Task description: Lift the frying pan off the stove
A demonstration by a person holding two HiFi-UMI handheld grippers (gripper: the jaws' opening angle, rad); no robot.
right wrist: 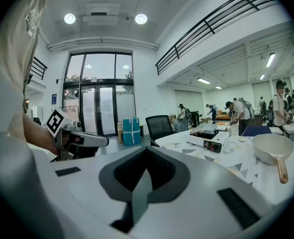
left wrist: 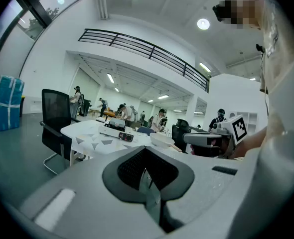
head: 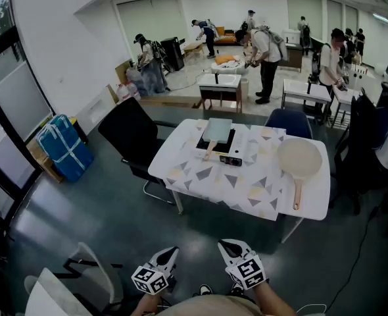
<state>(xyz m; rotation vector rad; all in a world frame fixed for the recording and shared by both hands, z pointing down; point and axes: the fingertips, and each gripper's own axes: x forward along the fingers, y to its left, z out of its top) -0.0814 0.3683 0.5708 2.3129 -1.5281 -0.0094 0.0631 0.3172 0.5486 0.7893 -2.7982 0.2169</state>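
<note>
Ahead, square teal frying pan (head: 217,130) atop boxy stove (head: 234,153); left gripper (head: 171,251) and right gripper (head: 226,246) closed, empty.

- Dark grey floor (head: 115,222) under white walls (head: 69,38).
- Tall dark-framed glass doors (right wrist: 89,111) — daylight beyond them.
- A black-railed balcony (left wrist: 137,46) runs above the hall.
- White table (head: 315,196) with a triangle-patterned cloth (head: 246,189); black office chair (head: 131,137) just beside it, blue chair (head: 289,122) behind.
- Blue strapped bundle (head: 64,147) by the glass wall.
- Round ceiling lamps (right wrist: 70,18) lit.
</note>
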